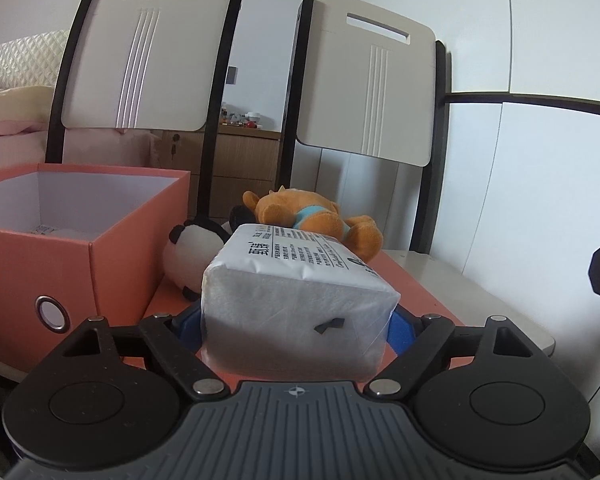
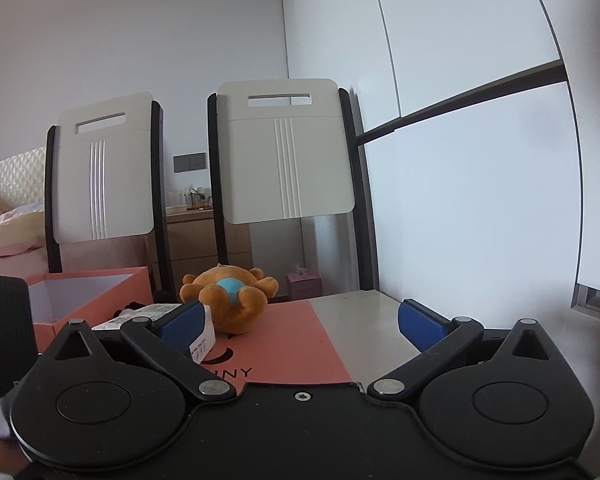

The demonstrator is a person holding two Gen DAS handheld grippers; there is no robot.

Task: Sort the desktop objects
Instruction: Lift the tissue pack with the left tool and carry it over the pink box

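The left claw point(image 1: 296, 320) is clamped on a white tissue pack point(image 1: 300, 288), its blue pads pressed to both sides, the pack sticking out straight ahead. Left of it stands an open pink box point(image 1: 80, 240); beyond the pack lie a panda point(image 1: 196, 248) and a bear point(image 1: 308, 216). The right claw point(image 2: 302, 320) gapes wide with nothing between its pads, over a pink lid point(image 2: 292, 344), the bear ahead-left

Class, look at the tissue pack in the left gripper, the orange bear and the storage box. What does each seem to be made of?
Tissue pack: soft paper in a thin glossy plastic film, judging by the clear wrinkled end. Orange bear: plush fabric, fuzzy nap. Storage box: probably matt coated cardboard, with crisp folded edges and a metal ring. The left gripper holds the pack.
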